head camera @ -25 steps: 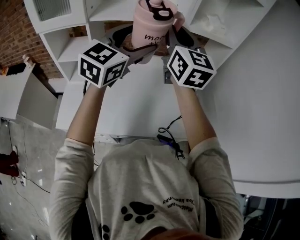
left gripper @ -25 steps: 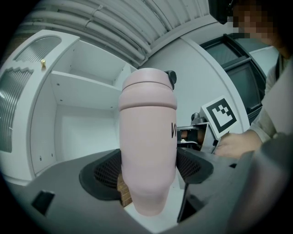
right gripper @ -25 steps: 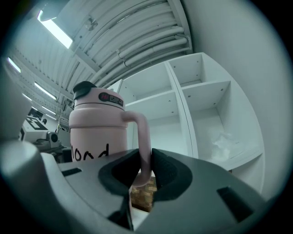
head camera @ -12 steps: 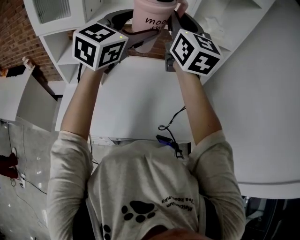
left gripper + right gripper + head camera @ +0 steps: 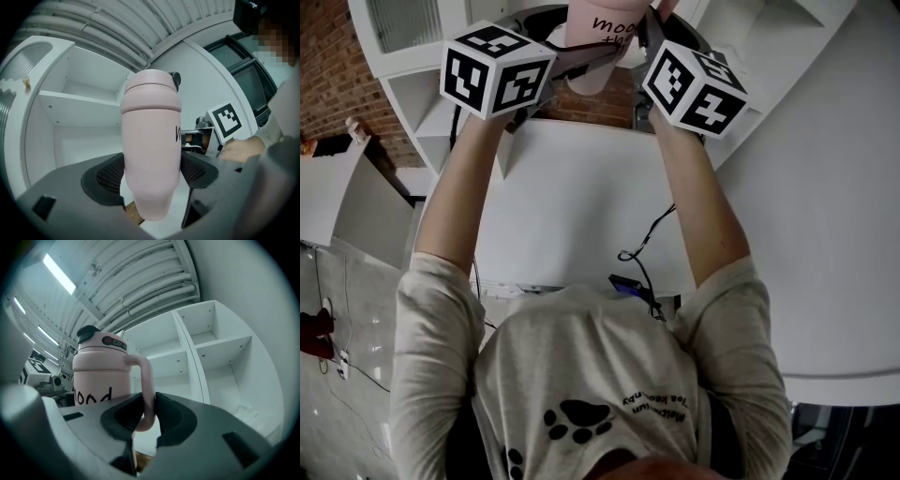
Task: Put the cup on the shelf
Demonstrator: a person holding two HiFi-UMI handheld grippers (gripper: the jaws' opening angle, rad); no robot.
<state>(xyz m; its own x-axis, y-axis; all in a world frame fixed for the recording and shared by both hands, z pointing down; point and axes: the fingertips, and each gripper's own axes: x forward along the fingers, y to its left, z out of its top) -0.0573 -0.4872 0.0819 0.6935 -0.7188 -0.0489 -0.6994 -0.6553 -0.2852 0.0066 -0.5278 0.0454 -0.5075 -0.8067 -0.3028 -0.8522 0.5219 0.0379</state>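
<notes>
The person is holding the pink cup (image 5: pixel 602 42) up at the top centre of the head view, gripped by both tongs and hanging in the air above the white desk (image 5: pixel 572 202). The left tongs (image 5: pixel 152 174) are clamping the cup's lower body, 1 dark pad pressing on each side. The right tongs (image 5: pixel 149 416) are pinching the cup's looped handle (image 5: pixel 149 380), both jaws closed tight on it. The cup is standing upright, with a dark cap (image 5: pixel 87 332) on top and dark lettering across its side. In the right gripper view the white shelf (image 5: pixel 211 350) is filling the right half of the frame behind the cup, and in the left gripper view 1 of its open compartments is showing at the left. The left marker cube (image 5: pixel 495 70) is sitting at the upper left of the head view and the right marker cube (image 5: pixel 694 86) at the upper right. A dark cable (image 5: pixel 642 248) is lying on the desk near the centre.
</notes>
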